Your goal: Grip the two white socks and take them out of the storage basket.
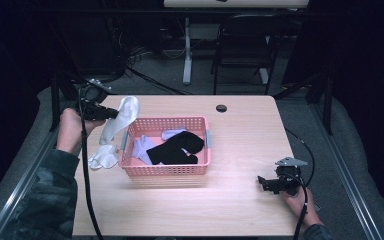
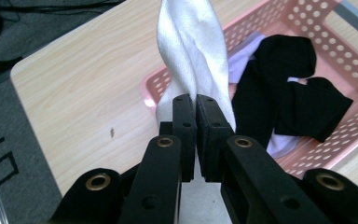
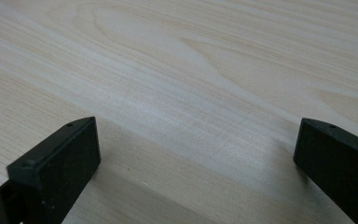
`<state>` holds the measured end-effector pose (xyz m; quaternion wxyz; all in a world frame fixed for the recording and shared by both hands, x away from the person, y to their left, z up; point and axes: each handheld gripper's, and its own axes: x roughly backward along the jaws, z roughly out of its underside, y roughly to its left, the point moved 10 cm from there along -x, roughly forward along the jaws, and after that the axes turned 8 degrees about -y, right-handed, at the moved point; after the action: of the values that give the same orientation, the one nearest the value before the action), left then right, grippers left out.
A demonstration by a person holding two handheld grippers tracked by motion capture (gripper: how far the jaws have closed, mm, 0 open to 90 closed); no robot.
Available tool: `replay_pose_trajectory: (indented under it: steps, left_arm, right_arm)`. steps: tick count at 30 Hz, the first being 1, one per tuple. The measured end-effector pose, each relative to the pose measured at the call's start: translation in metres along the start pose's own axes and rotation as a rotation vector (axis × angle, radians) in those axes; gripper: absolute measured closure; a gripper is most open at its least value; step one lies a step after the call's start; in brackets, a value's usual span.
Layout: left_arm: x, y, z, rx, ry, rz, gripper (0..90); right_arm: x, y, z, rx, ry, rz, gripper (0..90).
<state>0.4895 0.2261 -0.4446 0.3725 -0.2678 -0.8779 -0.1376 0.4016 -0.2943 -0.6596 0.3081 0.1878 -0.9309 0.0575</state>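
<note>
Left gripper [image 2: 196, 103], jaws clenched on a white sock [image 2: 192, 51] lifted beside the left end of a pink basket [image 1: 166, 171]; its lower end trails onto the bench [image 1: 240, 145]. Basket contents: a black sock [image 1: 176, 149] over pale ones, partly hidden. Right gripper [image 1: 266, 183], jaws spread wide and empty, low over bare bench near the right front.
</note>
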Motion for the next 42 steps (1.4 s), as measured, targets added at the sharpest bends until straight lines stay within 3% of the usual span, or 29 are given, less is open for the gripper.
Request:
replay_pose_trajectory:
  steps: [8, 19, 29, 42]
  left_arm:
    - [0.005, 0.024, 0.026, 0.061, 0.013, -0.036, 86.9]
    - [-0.010, 0.055, 0.078, 0.174, 0.063, -0.073, 86.9]
    - [-0.046, 0.061, 0.126, 0.266, 0.117, -0.060, 86.7]
    - [-0.079, 0.058, 0.162, 0.305, 0.171, -0.065, 85.7]
  right_arm:
    - [0.000, 0.000, 0.000, -0.002, -0.001, 0.002, 0.0]
    - [0.000, 0.000, 0.000, -0.002, -0.001, 0.003, 0.0]
    - [0.000, 0.000, 0.000, -0.002, -0.002, 0.003, 0.0]
    - [0.000, 0.000, 0.000, -0.002, -0.001, 0.003, 0.0]
